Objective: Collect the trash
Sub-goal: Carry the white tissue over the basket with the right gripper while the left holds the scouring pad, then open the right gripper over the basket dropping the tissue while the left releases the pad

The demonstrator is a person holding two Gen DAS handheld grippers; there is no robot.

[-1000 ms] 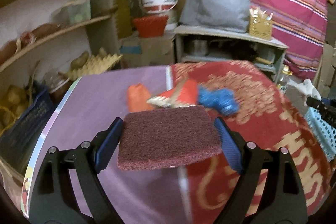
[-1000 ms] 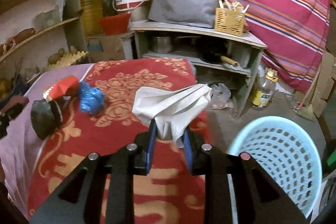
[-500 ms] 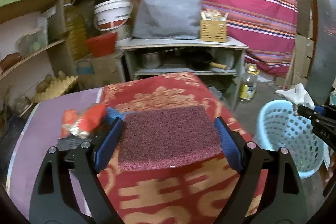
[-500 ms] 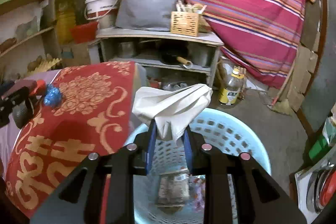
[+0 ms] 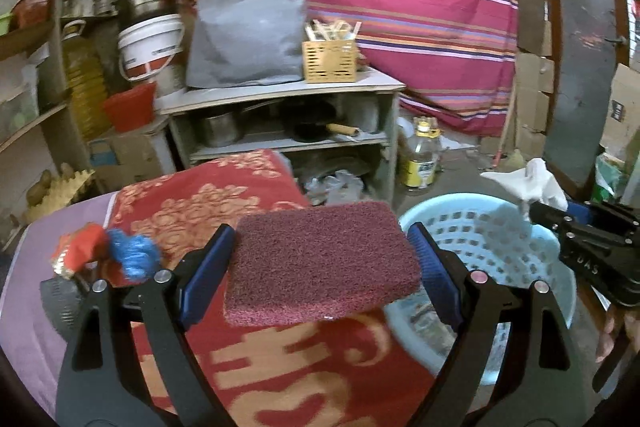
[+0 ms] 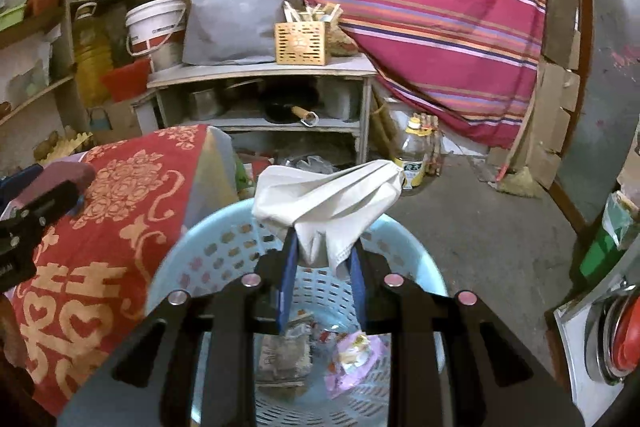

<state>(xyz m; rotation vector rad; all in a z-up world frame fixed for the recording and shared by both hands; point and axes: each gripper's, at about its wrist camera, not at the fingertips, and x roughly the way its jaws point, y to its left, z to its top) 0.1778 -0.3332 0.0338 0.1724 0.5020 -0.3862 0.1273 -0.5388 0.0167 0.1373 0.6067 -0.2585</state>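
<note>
The left gripper (image 5: 322, 261) clamps a pad (image 5: 320, 263) beside the basket (image 5: 480, 231). The right gripper (image 6: 322, 263) pinches a tissue (image 6: 332, 199) above the basket.

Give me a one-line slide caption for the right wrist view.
Right gripper holds a crumpled white cloth above the pale blue basket, trash already inside.

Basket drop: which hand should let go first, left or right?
Right. The right gripper holds the white cloth directly over the open blue basket. The left gripper, holding the scouring pad, looks mostly over the red tablecloth, beside the basket's rim.
</note>
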